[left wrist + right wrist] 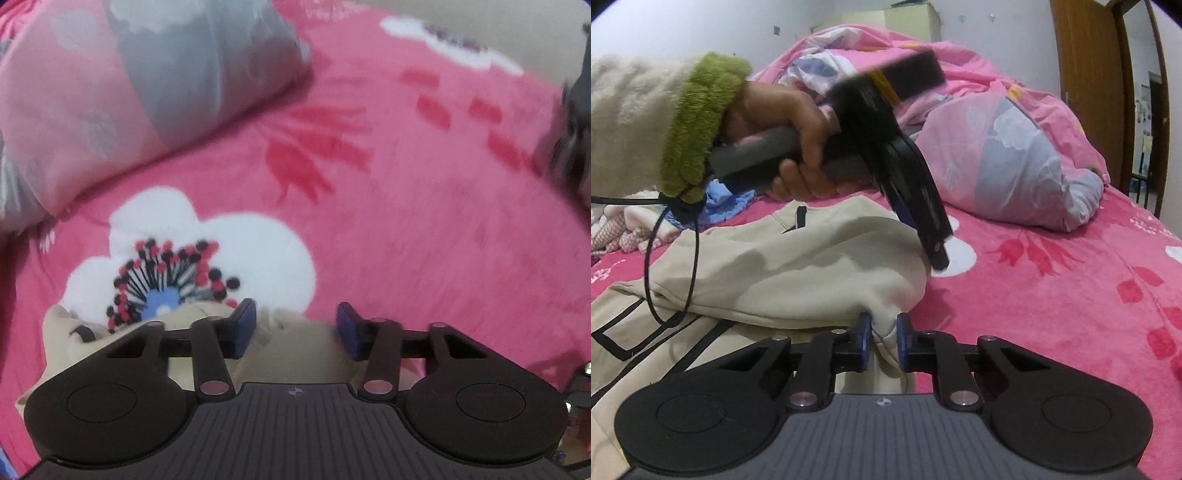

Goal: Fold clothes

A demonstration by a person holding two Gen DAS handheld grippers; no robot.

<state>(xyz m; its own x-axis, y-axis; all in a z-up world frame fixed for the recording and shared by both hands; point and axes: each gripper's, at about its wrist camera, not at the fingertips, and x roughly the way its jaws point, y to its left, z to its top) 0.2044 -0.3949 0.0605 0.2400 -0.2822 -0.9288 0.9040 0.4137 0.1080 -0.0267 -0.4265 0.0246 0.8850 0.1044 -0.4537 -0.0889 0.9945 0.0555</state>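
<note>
Your right gripper (882, 341) is pinching a small ridge of the cream garment (798, 266) between its blue pads (863, 341), the jaws standing nearly together with cloth bunched in the narrow gap. Your left gripper (295, 326) is hanging with its jaws apart over another part of the same garment, its pads gripping nothing; the right view is showing it tilted down at the garment's far edge, with your hand (790, 129) around the handle and a cable (670, 258) trailing over the fabric. The garment is lying heaped and partly doubled over on the pink floral blanket (1052, 295), black line trim showing at the near left, a rolled pink and grey quilt (1015, 155) sitting well behind it. It is looking soft, thick and limp, so it is likely to sag and slide rather than hold a crease; a hold on a hem or seam edge would probably be carrying it more evenly than a pinch in the loose middle. Whether this heap is mid-fold or just gathered, the views are not settling.
</note>
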